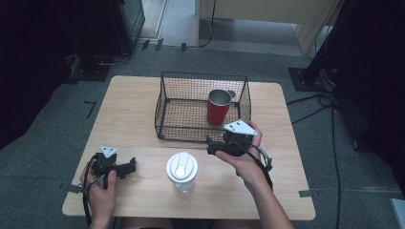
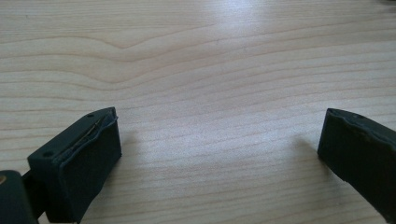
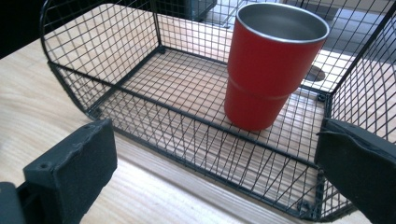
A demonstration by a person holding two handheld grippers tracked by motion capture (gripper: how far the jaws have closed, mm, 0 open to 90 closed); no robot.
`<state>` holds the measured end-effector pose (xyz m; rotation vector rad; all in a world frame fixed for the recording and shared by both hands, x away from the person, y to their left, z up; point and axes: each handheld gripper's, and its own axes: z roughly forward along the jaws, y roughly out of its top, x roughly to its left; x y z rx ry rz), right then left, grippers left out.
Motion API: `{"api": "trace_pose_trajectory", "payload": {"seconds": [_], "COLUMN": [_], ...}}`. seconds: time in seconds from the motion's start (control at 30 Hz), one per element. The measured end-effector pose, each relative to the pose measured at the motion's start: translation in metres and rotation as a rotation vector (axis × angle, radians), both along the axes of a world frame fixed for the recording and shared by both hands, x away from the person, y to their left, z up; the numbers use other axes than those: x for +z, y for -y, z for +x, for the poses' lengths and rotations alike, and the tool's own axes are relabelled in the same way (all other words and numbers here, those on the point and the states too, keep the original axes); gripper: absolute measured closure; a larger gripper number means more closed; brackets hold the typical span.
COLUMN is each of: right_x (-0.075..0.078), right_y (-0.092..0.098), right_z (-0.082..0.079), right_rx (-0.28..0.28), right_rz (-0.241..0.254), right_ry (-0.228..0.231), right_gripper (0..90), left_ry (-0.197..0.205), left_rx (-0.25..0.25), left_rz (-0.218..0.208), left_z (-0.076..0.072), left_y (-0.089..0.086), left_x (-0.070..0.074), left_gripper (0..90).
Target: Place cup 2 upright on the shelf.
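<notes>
Presently, a red cup [image 1: 219, 107] is seen upright inside the wire basket [image 1: 167, 112] on the table [image 1: 133, 119]. A lidded jar [image 1: 182, 172] stands near the front edge. Both the left gripper [image 2: 219, 154] and right gripper [image 3: 215, 172] are held spread, nothing between their jaws.

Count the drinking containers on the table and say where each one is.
2. A red cup stands upright inside the wire basket, toward its right side. A clear bottle with a white lid stands on the table in front of the basket.
</notes>
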<state>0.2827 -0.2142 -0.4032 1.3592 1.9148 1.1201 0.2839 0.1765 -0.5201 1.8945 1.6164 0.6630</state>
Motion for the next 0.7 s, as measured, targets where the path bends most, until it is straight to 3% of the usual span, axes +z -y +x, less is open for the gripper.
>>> {"api": "trace_pose_trajectory", "payload": {"seconds": [0.7], "right_x": [-0.012], "right_y": [-0.004], "right_z": [-0.036], "right_rx": [0.064], "right_rz": [0.026], "right_ry": [0.0], "right_gripper": [0.0], "left_ry": [0.001], "left_rx": [0.001], "left_rz": [0.0], "left_z": [0.0], "left_y": [0.0], "left_x": [0.0], "left_gripper": [0.0]}}
